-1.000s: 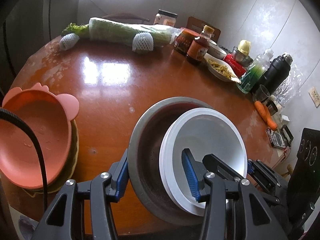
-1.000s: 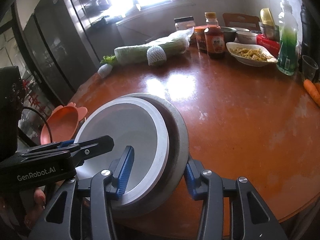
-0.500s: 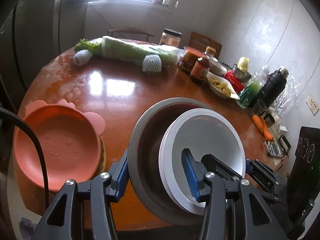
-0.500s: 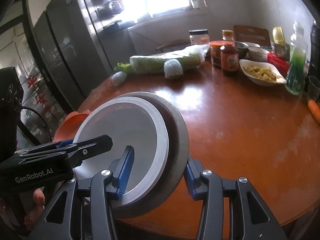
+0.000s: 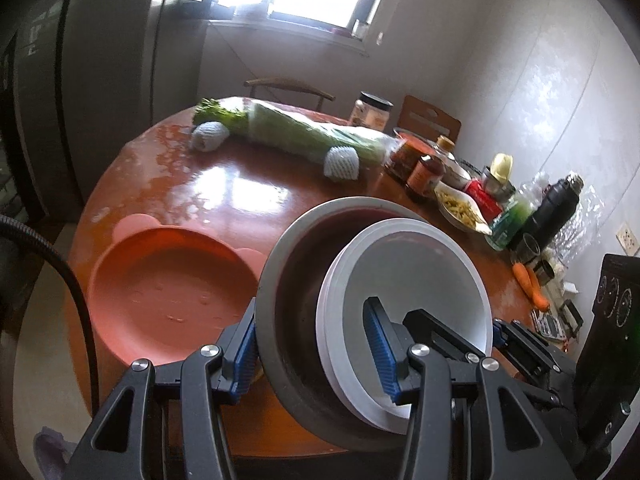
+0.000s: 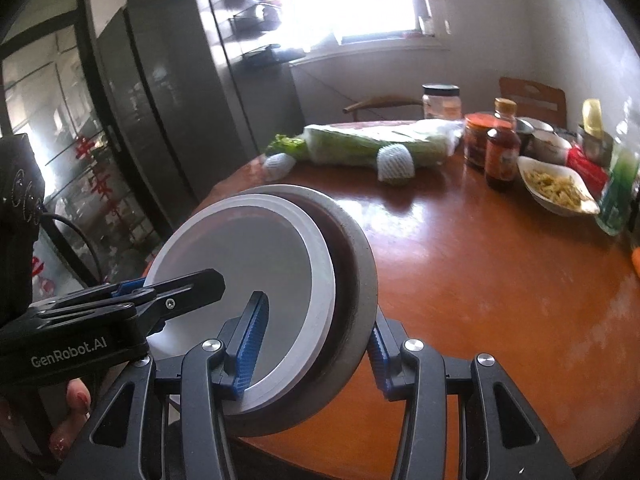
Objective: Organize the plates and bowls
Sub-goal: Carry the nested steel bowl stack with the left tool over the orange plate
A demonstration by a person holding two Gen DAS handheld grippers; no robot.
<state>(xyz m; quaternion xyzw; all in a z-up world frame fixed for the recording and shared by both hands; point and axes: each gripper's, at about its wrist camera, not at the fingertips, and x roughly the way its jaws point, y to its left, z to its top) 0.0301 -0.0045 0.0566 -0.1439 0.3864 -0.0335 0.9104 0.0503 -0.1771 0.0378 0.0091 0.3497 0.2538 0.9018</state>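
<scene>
Both grippers hold one stack above the round brown table: a grey bowl with white plates nested in it. My left gripper is shut on the stack's near rim, one finger outside the grey bowl, one inside the white plates. My right gripper is shut on the same stack from the other side; the white plates show there too. A pink eared bowl sits on the table's near left edge, left of the held stack.
A wrapped cabbage, two foam-netted fruits, jars and sauce bottles, a dish of food, a green bottle, a black flask and carrots crowd the far and right side. A dark fridge stands left.
Both grippers have lifted the stack and pulled it back from the table; the view now sits higher and the pink bowl appears closer beside the stack.
</scene>
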